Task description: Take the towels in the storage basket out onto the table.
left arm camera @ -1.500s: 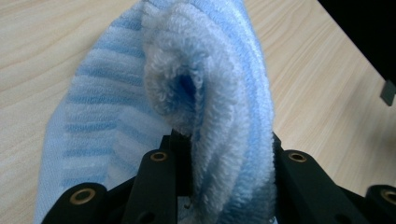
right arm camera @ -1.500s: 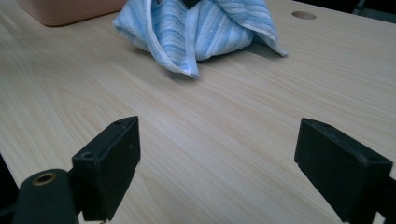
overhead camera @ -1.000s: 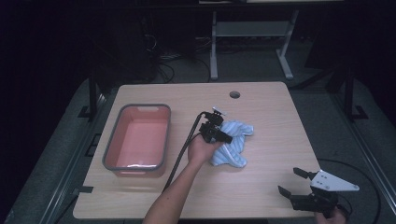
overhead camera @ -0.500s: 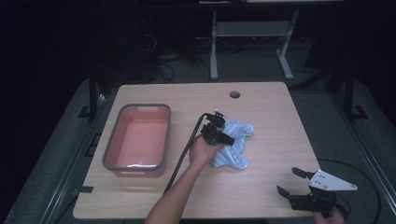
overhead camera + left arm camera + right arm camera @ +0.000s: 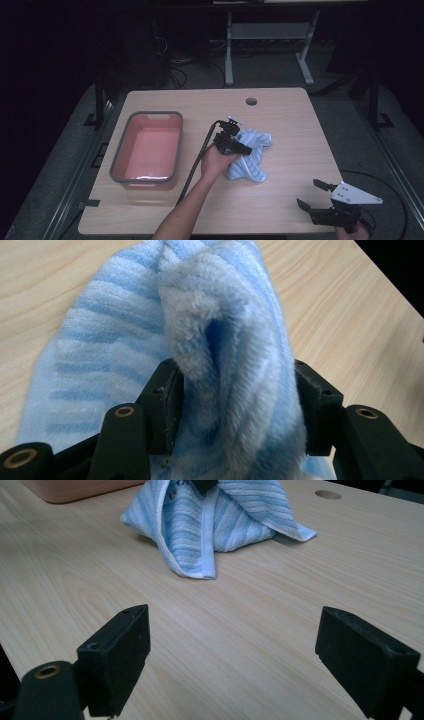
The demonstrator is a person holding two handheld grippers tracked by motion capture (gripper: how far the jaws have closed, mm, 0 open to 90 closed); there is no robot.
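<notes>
Left gripper (image 5: 239, 145) fingers, just opening, loosely straddle a fold of blue towel (image 5: 250, 155) mid-desk (image 5: 290, 125), pads seemingly off; fold may snag and drag; right gripper (image 5: 235, 645) fingers gape empty.

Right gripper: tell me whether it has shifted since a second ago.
No. The right gripper stays at the table's near right corner, jaws open and empty.

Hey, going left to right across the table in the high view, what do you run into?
pink tub → left gripper at the near-left edge of the blue striped towel → right gripper, off by the near right corner.
</notes>
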